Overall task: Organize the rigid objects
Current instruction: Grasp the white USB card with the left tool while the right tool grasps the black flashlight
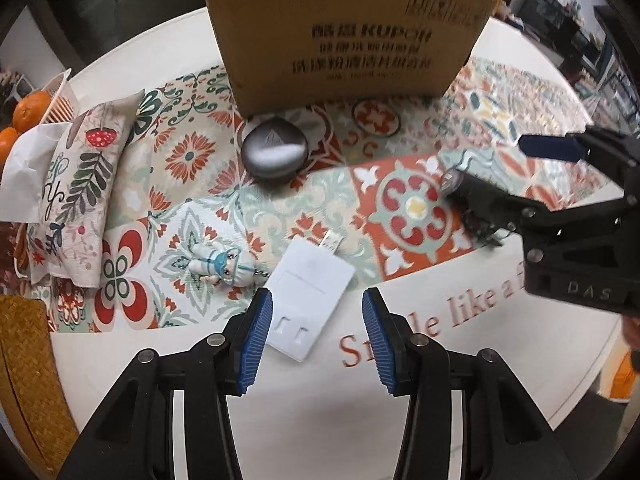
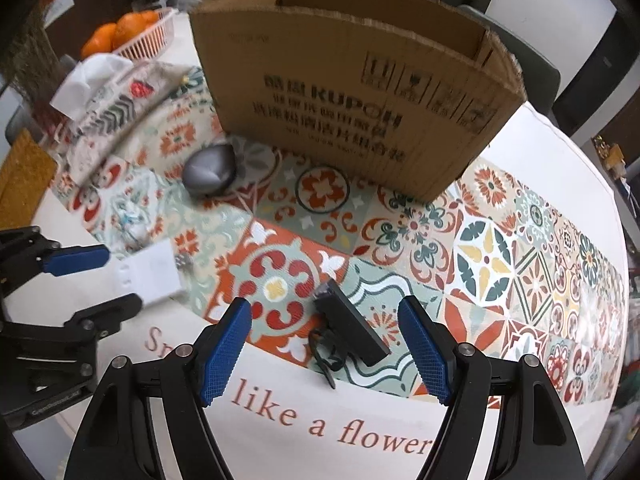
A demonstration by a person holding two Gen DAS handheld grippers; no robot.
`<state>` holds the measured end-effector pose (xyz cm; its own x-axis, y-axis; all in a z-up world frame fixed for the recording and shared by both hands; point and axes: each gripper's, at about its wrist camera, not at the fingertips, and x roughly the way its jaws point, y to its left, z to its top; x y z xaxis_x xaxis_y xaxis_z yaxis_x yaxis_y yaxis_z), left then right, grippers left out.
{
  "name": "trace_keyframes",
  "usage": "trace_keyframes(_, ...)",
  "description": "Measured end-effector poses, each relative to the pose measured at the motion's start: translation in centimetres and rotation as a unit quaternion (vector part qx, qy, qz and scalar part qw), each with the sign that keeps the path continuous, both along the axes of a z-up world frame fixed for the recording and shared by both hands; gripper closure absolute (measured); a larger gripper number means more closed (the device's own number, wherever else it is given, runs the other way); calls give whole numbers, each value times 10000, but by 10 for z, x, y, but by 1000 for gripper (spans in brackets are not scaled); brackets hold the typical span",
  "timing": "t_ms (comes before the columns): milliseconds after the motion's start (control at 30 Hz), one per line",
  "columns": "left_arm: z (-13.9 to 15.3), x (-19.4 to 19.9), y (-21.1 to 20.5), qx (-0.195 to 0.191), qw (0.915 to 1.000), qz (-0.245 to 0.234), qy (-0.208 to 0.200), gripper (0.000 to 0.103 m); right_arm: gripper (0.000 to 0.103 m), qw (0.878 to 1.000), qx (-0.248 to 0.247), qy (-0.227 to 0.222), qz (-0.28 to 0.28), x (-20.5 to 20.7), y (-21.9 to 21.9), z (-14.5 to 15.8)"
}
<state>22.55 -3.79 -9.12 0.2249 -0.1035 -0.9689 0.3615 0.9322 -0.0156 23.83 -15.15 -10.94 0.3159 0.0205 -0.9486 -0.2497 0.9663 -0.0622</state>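
A white flat USB adapter lies on the table's patterned cloth, partly between the fingers of my open left gripper; it also shows in the right wrist view. A black rectangular gadget with a cord lies between the fingers of my open right gripper, which hovers over it; in the left wrist view the gadget sits under the right gripper. A grey pebble-shaped case and a small white-blue figurine lie on the cloth. An open cardboard box stands behind.
A folded floral cloth and a white basket of oranges sit at the left. A woven mat lies at the near left edge. The round white table bears red lettering near its front edge.
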Motion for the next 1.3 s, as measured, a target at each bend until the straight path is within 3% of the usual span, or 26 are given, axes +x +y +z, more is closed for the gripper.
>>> trace_keyframes(267,-23,6,-3,393,9986,-248,243,57,27,9987,-401,260,197,5,6,-24)
trace_keyframes(633,-36,17,-7,597,9961,-469,441,56,28,9939,-861,539,440,17,14,-43)
trace_keyframes(1033,-42,27,-7,678,9955,-502,429,52,29,9933,-877,614,430,28,20,-50)
trace_keyframes(1167,-48,29,-7,626,9962,-445,405,51,36,9934,-822,676,425,33,20,-57)
trace_keyframes(1300,-57,30,-6,551,9951,-413,710,52,39,9937,-805,690,355,39,17,-62)
